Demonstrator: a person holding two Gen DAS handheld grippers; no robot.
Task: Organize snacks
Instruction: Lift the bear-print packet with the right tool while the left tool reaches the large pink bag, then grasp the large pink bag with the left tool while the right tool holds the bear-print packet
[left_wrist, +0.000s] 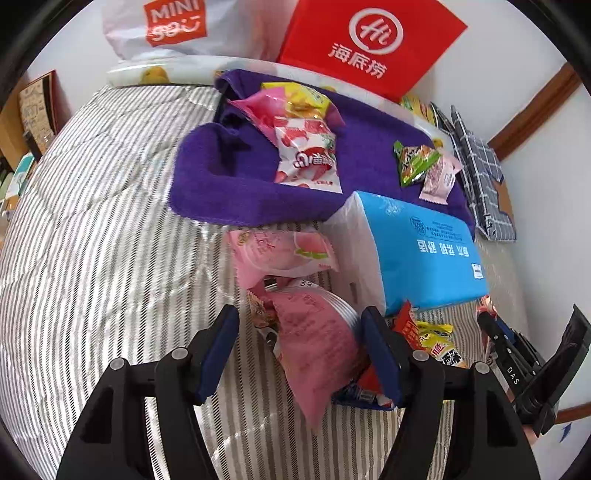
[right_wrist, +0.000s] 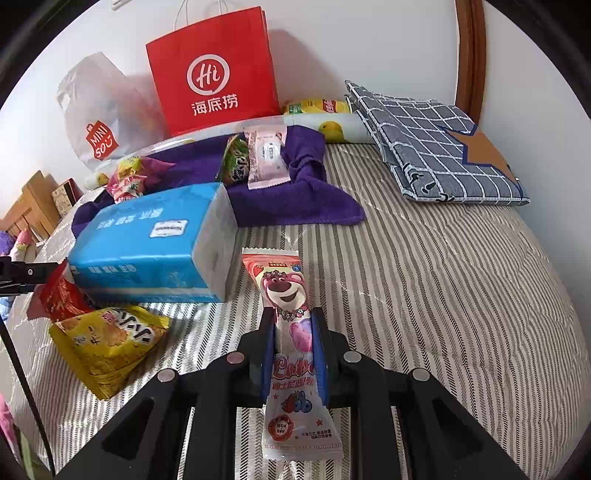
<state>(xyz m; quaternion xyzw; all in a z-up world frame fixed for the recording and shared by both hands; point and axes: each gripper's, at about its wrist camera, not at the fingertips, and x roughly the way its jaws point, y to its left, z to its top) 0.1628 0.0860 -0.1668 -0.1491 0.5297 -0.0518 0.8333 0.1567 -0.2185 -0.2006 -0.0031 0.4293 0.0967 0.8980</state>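
— What's going on over on the bed (right_wrist: 443, 277)?

— Sorting snacks, mid-carry I'd say. The right tongs (right_wrist: 293, 332) are clamped on a long white-and-pink plastic packet with a pink bear printed on it (right_wrist: 286, 295), held over the grey-striped quilt, just beside the blue tissue pack (right_wrist: 147, 240).

— And the left?

— The left tongs (left_wrist: 299, 332) stand half open around a flat pink foil snack pouch (left_wrist: 317, 343); I can't tell whether the pads actually press on it.

— Where do the snacks go?

— My guess is the rumpled purple towel (right_wrist: 295, 206) by the red paper bag (right_wrist: 214, 70), where several packets already lie. The bear packet needs carrying forward past the tissue pack and letting go there.
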